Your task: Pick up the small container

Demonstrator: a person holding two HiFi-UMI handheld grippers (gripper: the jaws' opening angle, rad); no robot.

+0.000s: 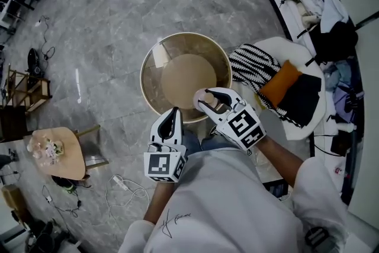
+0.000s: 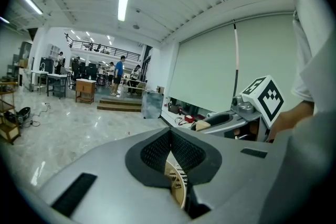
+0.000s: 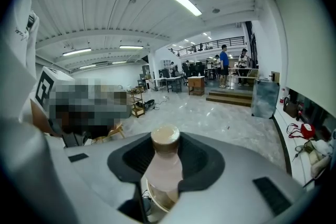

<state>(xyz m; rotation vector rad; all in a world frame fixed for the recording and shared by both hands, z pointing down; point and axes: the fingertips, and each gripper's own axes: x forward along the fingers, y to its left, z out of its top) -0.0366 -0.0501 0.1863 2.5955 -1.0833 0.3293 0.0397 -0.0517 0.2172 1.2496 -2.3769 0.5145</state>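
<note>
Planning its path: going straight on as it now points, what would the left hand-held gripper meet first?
Probably the round table, at its near rim ahead of the left hand-held gripper; depth is unclear.

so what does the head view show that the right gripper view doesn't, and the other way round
Only the head view: the striped cloth and orange cloth on the white seat. Only the right gripper view: ceiling strip lights and people standing by steps at the hall's far end. Both: the small container, tan-capped, clamped between the right gripper's fingers.
</note>
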